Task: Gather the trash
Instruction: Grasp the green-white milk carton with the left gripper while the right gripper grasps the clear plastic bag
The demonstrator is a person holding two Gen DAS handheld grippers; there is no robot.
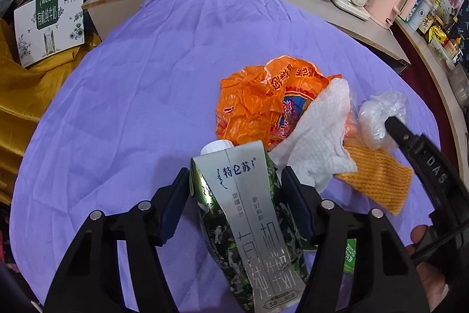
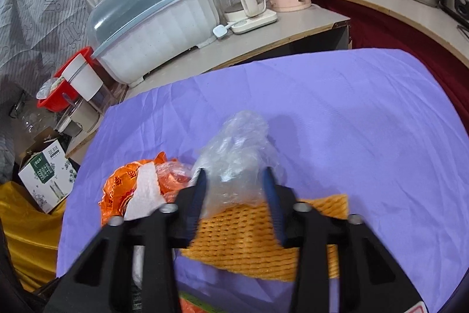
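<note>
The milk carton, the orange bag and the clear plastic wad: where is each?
milk carton [image 1: 252, 213]: left wrist view, silver front panel.
orange bag [image 1: 249, 104]: left wrist view, crumpled middle.
clear plastic wad [image 2: 237, 154]: right wrist view, its bulging centre.

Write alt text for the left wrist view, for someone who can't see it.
The left gripper straddles a crumpled milk carton on a purple cloth. Beyond lie an orange bag, a white tissue and orange foam netting; at right, the right gripper meets a clear plastic wad.
</note>
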